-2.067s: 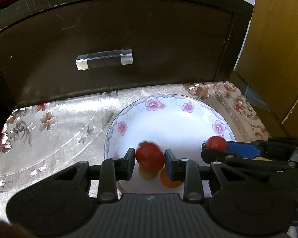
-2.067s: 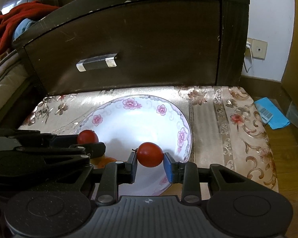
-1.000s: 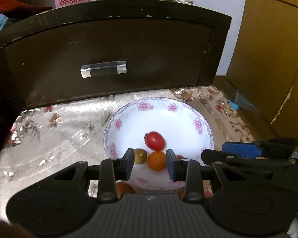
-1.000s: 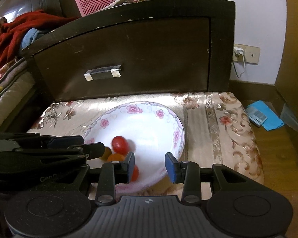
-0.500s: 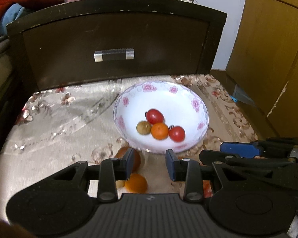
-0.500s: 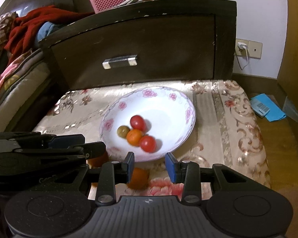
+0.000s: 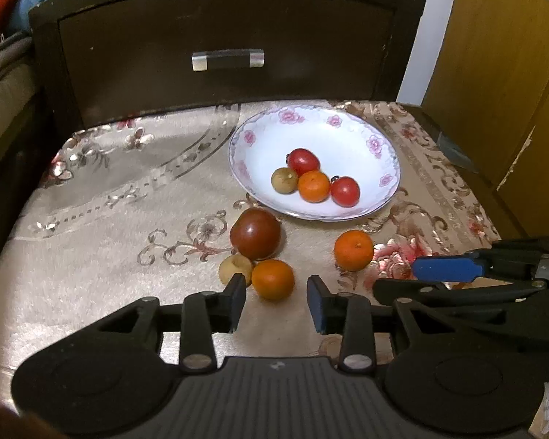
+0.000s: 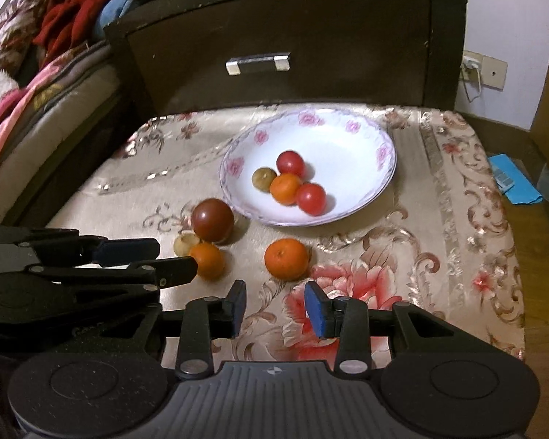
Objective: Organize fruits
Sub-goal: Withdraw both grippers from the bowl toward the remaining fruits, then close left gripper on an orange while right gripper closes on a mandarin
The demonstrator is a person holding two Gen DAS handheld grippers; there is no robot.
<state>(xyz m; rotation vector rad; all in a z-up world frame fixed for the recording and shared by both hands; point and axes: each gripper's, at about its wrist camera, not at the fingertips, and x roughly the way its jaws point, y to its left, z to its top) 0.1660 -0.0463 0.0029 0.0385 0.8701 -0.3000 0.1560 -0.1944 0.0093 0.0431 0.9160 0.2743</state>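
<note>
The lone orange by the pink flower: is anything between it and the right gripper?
Nothing: in the right wrist view only bare flowered cloth lies between the right gripper and the lone orange.

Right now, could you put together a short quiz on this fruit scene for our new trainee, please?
1. How many fruits lie in the flowered plate?
2. True or false: the left gripper and the right gripper both stand open and hold nothing.
3. Which fruit on the cloth sits apart from the others? A) the dark red tomato B) the lone orange C) the small yellowish fruit

Key:
1. Four: two small red tomatoes, one small orange and one brownish-green fruit.
2. True.
3. B; the other two cluster with a second orange.
</note>
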